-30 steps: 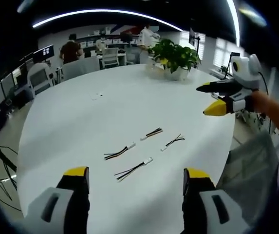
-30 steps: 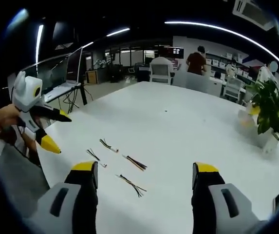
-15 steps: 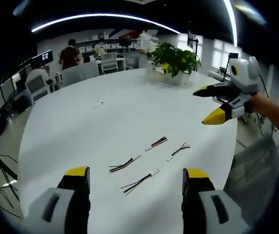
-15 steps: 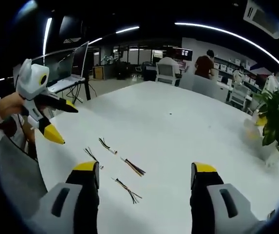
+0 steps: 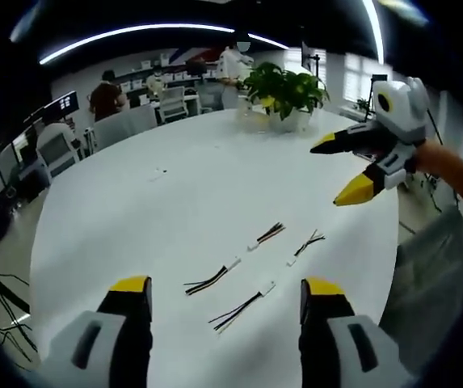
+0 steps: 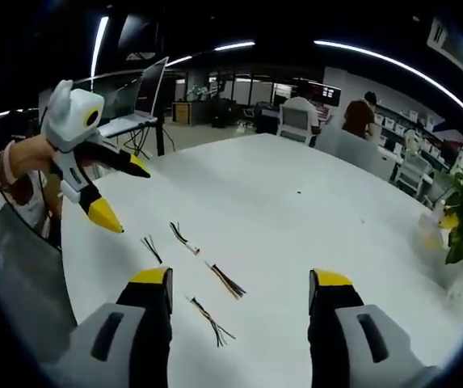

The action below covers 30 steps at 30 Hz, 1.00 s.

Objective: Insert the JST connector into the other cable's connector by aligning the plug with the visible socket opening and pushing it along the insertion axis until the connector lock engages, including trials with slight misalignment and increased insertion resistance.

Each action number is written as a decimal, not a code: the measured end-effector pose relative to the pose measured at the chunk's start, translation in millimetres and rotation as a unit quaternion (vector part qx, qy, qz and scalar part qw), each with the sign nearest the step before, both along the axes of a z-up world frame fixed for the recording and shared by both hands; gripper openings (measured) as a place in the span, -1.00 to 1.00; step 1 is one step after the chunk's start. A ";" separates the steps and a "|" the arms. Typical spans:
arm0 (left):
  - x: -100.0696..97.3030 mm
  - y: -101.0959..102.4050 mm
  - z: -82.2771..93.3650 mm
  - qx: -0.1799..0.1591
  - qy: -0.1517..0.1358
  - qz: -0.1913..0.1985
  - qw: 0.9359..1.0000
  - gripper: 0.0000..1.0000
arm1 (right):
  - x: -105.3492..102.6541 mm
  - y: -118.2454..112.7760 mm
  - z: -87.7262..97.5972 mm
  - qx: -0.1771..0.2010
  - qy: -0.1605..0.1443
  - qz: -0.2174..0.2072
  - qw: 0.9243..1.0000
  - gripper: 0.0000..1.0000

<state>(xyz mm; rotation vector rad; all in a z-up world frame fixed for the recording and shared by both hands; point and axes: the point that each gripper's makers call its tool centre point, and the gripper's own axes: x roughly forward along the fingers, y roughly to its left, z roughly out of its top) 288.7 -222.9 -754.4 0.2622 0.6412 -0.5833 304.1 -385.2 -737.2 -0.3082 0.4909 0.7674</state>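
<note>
Four short wired JST cables (image 5: 212,276) are laid near the round white worktop's (image 5: 174,202) near edge. Both grippers, left (image 5: 223,295) and right (image 6: 239,287), are held wide open and empty above it. A potted plant (image 5: 284,97), possibly in a white pot, is seen at the far edge.

My left gripper (image 5: 223,299) and right gripper (image 6: 239,291) have grey bodies and black fingers (image 5: 130,303) capped with yellow tips.

1. The left gripper view looks from above the white table (image 5: 174,202) toward a plant (image 5: 284,93).
2. The right gripper view faces desks from the opposite side; both share four cables (image 6: 211,287).
</note>
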 end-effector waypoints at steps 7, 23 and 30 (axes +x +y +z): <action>9.5 -11.4 -1.0 -0.019 0.002 -0.010 1.000 0.42 | 8.1 8.7 -9.8 0.002 0.004 0.022 1.000 0.17; 25.7 -9.0 -29.2 0.042 0.004 -0.029 0.999 0.39 | 22.4 45.6 -34.7 -0.001 0.019 0.114 0.993 0.05; 35.0 -7.4 -35.3 0.041 0.004 -0.032 0.999 0.26 | 24.5 54.4 -47.1 -0.007 0.030 0.136 0.990 -0.04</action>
